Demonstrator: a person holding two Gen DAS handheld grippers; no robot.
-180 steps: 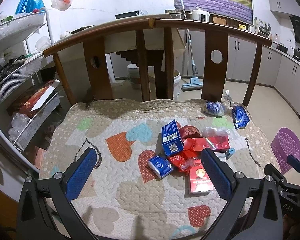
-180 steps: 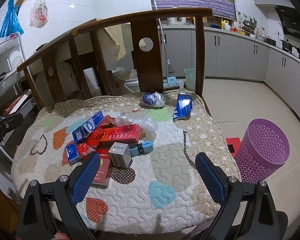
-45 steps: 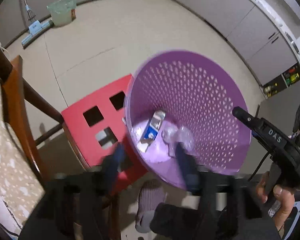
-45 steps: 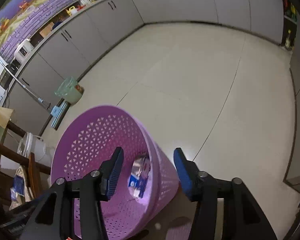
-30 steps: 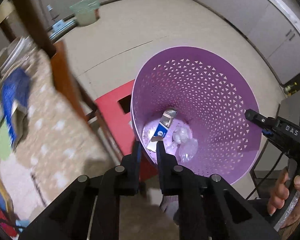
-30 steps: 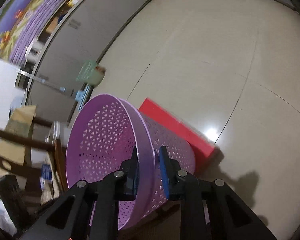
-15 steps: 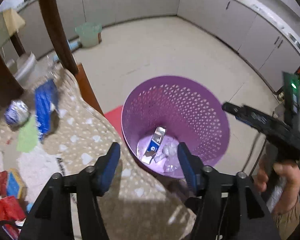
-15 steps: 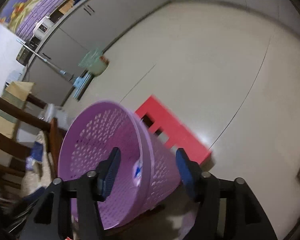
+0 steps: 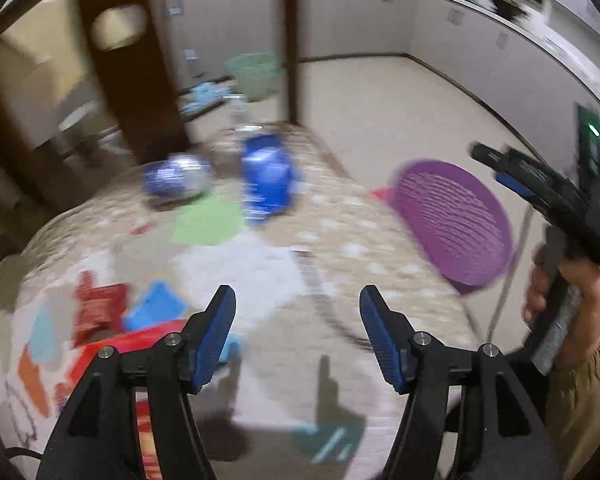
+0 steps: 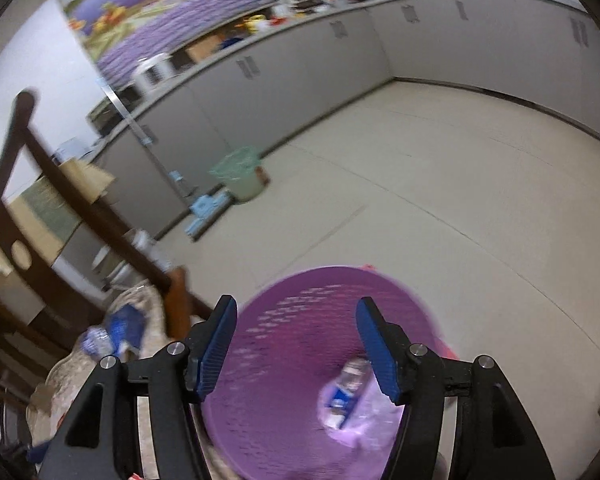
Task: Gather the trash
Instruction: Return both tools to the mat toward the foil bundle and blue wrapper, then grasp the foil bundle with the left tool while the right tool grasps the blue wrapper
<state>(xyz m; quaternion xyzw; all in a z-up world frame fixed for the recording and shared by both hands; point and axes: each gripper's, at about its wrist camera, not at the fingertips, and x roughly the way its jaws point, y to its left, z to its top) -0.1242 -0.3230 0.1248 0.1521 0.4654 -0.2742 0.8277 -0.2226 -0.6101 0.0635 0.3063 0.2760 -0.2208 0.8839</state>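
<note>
My left gripper (image 9: 298, 334) is open and empty above the quilted seat (image 9: 340, 248). On the seat lie a blue packet (image 9: 266, 174), a crumpled blue and silver wrapper (image 9: 176, 176), red packs (image 9: 100, 310) and a small blue box (image 9: 156, 312), all blurred. The purple basket (image 9: 452, 220) stands off the seat's right edge. My right gripper (image 10: 296, 338) is open and empty above the purple basket (image 10: 284, 380), which holds a small blue and white carton (image 10: 346, 386). The right gripper (image 9: 540, 188) also shows at the right of the left wrist view.
Dark wooden chair-back slats (image 9: 128, 60) rise behind the seat. A green bin (image 10: 240, 174) and a mop head (image 10: 204, 210) stand on the tiled floor by grey cabinets (image 10: 300, 68). A red stool (image 10: 368, 267) peeks out behind the basket.
My left gripper has swung away from the basket and back over the seat. My right gripper has opened wider and now looks down into the basket from above.
</note>
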